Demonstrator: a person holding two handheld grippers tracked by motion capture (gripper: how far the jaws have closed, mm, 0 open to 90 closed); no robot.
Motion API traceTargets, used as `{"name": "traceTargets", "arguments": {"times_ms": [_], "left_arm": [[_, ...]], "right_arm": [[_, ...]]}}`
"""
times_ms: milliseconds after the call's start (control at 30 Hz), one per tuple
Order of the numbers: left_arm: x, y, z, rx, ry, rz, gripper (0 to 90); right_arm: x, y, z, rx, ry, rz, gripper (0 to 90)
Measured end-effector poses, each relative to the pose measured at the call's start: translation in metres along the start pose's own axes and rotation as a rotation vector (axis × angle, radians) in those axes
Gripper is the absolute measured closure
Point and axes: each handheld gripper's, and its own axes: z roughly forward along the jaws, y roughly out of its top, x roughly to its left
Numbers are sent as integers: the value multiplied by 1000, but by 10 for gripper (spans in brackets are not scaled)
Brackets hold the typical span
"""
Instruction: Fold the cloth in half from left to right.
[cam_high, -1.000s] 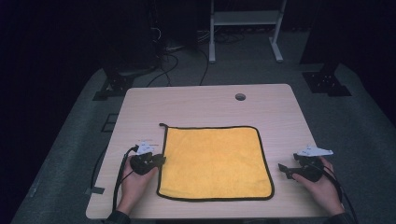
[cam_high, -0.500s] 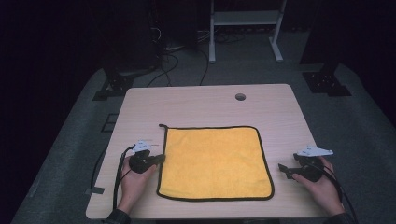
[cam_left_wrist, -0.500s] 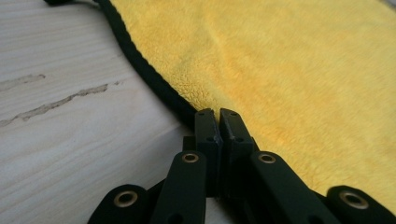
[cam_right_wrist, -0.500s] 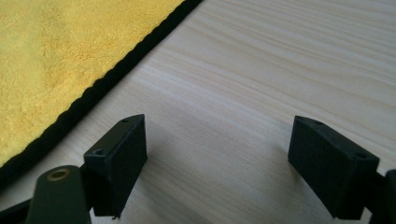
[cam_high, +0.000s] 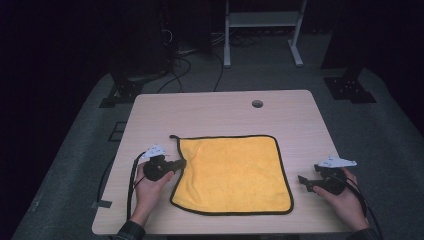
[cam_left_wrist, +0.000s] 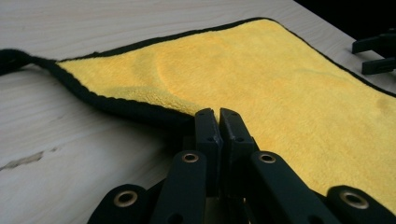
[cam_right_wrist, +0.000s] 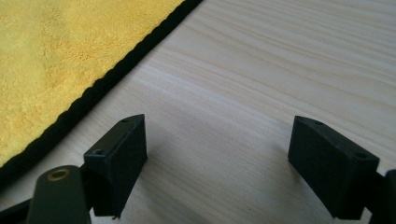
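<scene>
A yellow cloth (cam_high: 232, 172) with black trim lies flat on the front half of the wooden table (cam_high: 215, 112). My left gripper (cam_high: 181, 163) is at the cloth's left edge. In the left gripper view its jaws are pressed together, and the left gripper (cam_left_wrist: 218, 114) is shut on the trim, with the yellow cloth (cam_left_wrist: 261, 79) slightly raised there. My right gripper (cam_high: 303, 181) rests on bare wood a little right of the cloth's lower right corner. In its own view the right gripper (cam_right_wrist: 219, 158) stands open with only table between its jaws, and the cloth (cam_right_wrist: 51, 51) lies to the left.
A small black loop (cam_high: 173, 136) sticks out from the cloth's far left corner. A round cable hole (cam_high: 257, 103) sits near the table's far edge. A white frame stand (cam_high: 262, 30) and cables are on the dark floor beyond. Bare wood surrounds the cloth.
The left gripper has edged slightly toward the cloth's left edge. The right gripper and the cloth look the same.
</scene>
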Motion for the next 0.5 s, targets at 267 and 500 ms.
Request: {"name": "traceTargets", "arguments": {"times_ms": [267,500], "left_arm": [[-12,10,14,-16,-61,10,872],[-24,20,32,-10,-110,31,872]], "right_arm": [[0,0,0,0,0,-1,182],[0,0,0,-1,0,-1,183]]}}
